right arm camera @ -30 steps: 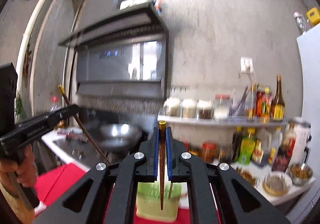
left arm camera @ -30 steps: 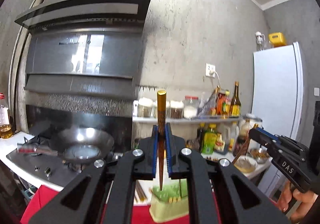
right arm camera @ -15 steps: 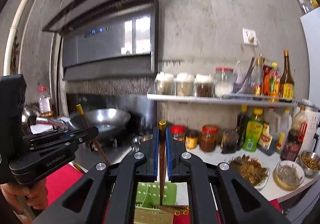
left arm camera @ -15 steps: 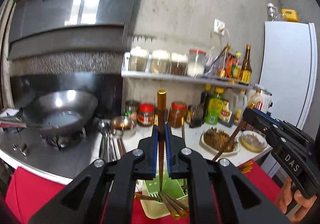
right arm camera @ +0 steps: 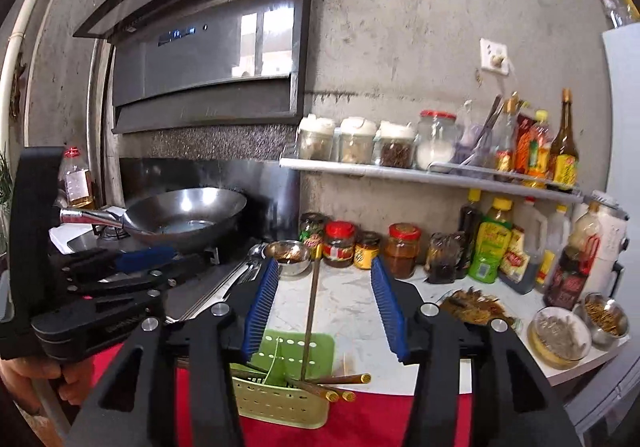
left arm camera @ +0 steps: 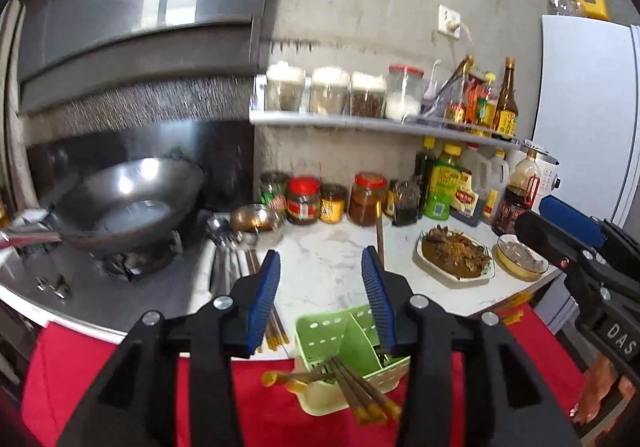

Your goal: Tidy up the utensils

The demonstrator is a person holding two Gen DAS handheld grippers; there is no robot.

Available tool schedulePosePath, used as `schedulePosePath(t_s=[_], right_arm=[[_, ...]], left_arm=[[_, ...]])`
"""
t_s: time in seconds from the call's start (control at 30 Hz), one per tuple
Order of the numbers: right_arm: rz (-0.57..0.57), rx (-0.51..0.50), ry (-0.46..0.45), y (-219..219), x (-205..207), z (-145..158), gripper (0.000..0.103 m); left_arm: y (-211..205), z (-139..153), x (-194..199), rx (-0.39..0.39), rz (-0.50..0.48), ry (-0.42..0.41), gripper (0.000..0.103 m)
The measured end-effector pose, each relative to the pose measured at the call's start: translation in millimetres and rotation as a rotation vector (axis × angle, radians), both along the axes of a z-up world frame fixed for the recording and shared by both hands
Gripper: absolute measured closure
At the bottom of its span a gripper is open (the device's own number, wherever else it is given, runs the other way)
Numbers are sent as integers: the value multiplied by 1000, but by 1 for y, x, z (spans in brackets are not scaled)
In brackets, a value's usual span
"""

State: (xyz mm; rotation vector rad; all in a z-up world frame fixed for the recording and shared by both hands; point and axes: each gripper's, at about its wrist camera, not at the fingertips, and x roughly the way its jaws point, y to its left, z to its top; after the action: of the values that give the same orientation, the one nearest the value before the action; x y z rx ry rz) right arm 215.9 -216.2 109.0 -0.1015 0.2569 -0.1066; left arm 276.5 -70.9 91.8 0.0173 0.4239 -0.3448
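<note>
A green utensil holder (left arm camera: 352, 359) stands on a red cloth (left arm camera: 72, 379) just below my left gripper (left arm camera: 322, 299), which is open and empty. Several brown chopsticks (left arm camera: 360, 391) with yellow ends lean out of it. In the right wrist view the holder (right arm camera: 280, 379) sits under my right gripper (right arm camera: 324, 307), also open. One chopstick (right arm camera: 310, 315) stands nearly upright between the jaws, free of both pads, its tip in the holder. Other chopsticks (right arm camera: 340, 381) lie across the holder's rim.
More chopsticks (left arm camera: 274, 327) and metal spoons (left arm camera: 224, 259) lie on the white counter (left arm camera: 328, 267). A wok (left arm camera: 124, 203) sits on the stove at left. Jars, bottles and food dishes (left arm camera: 454, 253) line the back and right. A fridge (left arm camera: 588, 111) stands far right.
Both grippers have opened and let go of their chopsticks, which dropped into the green holder. Both views have tilted down toward the counter.
</note>
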Motion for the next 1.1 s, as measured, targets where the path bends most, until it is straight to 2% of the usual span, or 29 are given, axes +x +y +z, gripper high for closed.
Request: schedulePosePath(t_s=[0.1,0.13,0.23,0.3,0.37,0.4,0.5,0.77,0.93,1.1], right_arm=[[-12,-11,-5,5,-27,12,50],[-17,-15,2,8,-40,14,49],[-18,-11,20,12,-70,13,46],[-27,-6,35,15,-96,7,32],[-21,13,63,17,-123,-3,29],[-19,15,79,19,-134,-9,23],[-31,15,108,25,-167,-27,19],[-61,59,220,37,-229,-85,18],[-103,83,273,42,-257,-113,16],[-104,91,325,49,-278,-116,12]], left_arm=[[4,19,-30,27,32,-30,48],[5,23,-41,33,34,-38,41],[11,28,-77,70,76,-58,31],[17,24,-102,89,97,-48,25],[24,13,-128,96,99,-14,20],[26,8,-137,104,104,-1,19],[34,-13,-172,140,123,37,15],[47,-72,-257,182,142,114,10],[54,-94,-287,204,184,142,8],[68,-96,-310,202,228,175,6]])
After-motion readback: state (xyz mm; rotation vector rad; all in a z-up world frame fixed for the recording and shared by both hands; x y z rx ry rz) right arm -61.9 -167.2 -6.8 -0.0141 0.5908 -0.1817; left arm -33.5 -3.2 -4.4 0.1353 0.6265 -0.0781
